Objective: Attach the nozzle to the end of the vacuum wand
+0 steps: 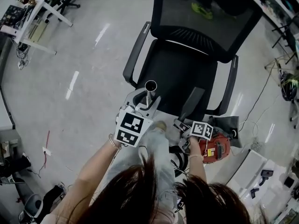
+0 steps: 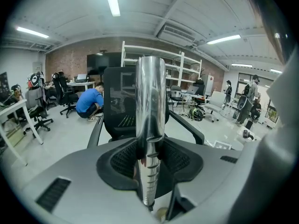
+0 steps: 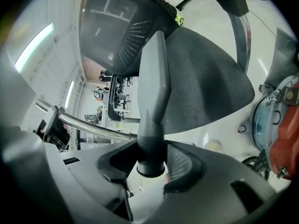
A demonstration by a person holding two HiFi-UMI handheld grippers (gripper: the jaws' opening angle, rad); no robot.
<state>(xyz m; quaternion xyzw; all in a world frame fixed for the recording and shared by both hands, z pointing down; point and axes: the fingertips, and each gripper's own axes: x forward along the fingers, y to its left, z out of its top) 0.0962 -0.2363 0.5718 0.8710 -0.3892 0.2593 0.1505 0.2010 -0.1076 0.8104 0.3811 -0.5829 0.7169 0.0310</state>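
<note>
My left gripper [image 1: 147, 107] is shut on a chrome vacuum wand [image 1: 150, 93], which stands nearly upright with its open end on top. In the left gripper view the wand [image 2: 150, 106] rises between the pads of that gripper [image 2: 149, 162]. To its right, my right gripper [image 1: 183, 122] is shut on a dark grey crevice nozzle [image 1: 192, 101]. The right gripper view shows the nozzle [image 3: 154, 87] gripped near its round collar by that gripper [image 3: 150, 160], narrow tip pointing away. The wand [image 3: 88, 125] lies off to its left, apart from the nozzle.
A black mesh office chair [image 1: 187, 55] stands straight ahead of both grippers. The red vacuum body [image 1: 216, 148] sits on the floor at the right. A white desk [image 1: 32, 17] is far left. A person in blue [image 2: 91, 101] crouches in the background.
</note>
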